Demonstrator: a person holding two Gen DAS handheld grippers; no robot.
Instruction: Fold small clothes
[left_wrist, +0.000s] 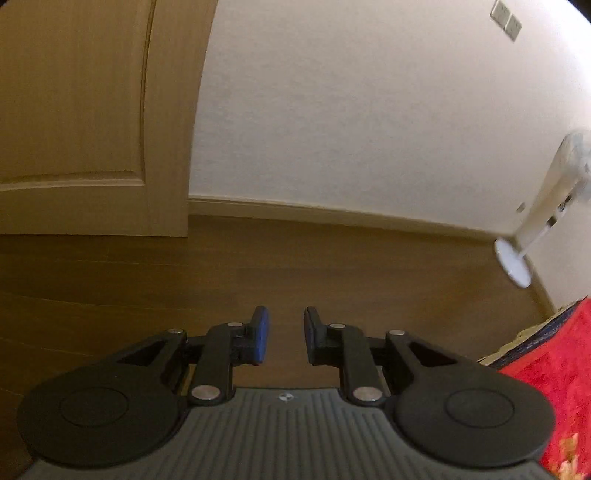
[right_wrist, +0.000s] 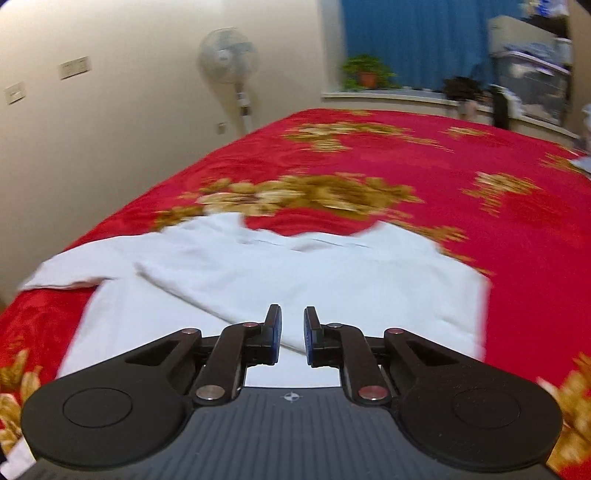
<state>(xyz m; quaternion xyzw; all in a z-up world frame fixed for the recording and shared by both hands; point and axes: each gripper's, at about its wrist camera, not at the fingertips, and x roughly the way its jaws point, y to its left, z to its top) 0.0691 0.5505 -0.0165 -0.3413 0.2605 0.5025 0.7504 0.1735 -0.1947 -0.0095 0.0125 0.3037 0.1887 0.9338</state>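
The left gripper (left_wrist: 286, 334) and the right gripper (right_wrist: 292, 334) are black, each with blue pads (left_wrist: 262, 332) on the inner faces of the fingers and silver pivot pins. Their bodies are ribbed dark grey. The garment (right_wrist: 280, 273) is plain white. The bedspread (right_wrist: 498, 236) is bright red with a gold-yellow floral pattern. The door (left_wrist: 85, 110) is light tan wood; the floor (left_wrist: 258, 266) is darker brown wood. The wall (left_wrist: 369, 110) is off-white. The standing fan (right_wrist: 227, 61) is white. The curtain (right_wrist: 413, 40) is solid blue. The potted plant (right_wrist: 366, 72) is green in an orange pot.
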